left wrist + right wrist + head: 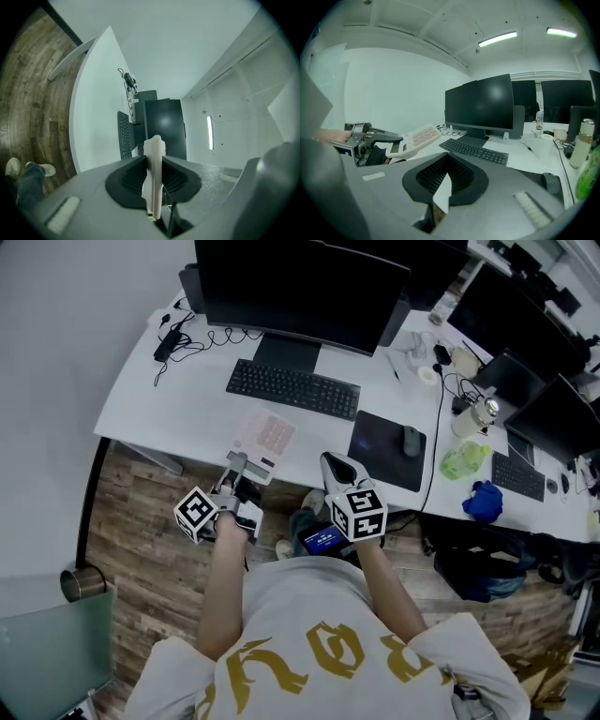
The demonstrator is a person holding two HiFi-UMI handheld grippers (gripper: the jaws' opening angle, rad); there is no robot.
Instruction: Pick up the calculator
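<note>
Surface: a white office desk point(187, 381) is carrying the things, with wooden floor point(141, 512) showing in front of it.
Calculator: the pale calculator point(265, 439) is hanging over the surface's near edge, keys up. In the right gripper view it is looking clear of the surface, its far end tilting upward.
Left gripper: the left gripper point(239, 465) is pinching the calculator's near end, jaws closing flat on its thin body, which is showing edge-on between them in the left gripper view.
Right gripper: the right gripper point(339, 470) is waiting just beside it, jaws pressing fully together with nothing between them.
Neighbours: a black keyboard point(292, 388) is lying just beyond the calculator and a dark monitor point(300, 287) is standing behind that. A mouse pad point(387, 449) with a mouse point(412, 440) is sitting off to the right.
Step in hand: judging by this, the person is carrying out the lift itself.
Doing it well: the grip is sitting at one end, so the long free end is likely pulling on it. Raising it slowly and level, without loosening the pinch, should be enough.
Risk: the smooth case may be prone to pivoting or slipping if swung.
</note>
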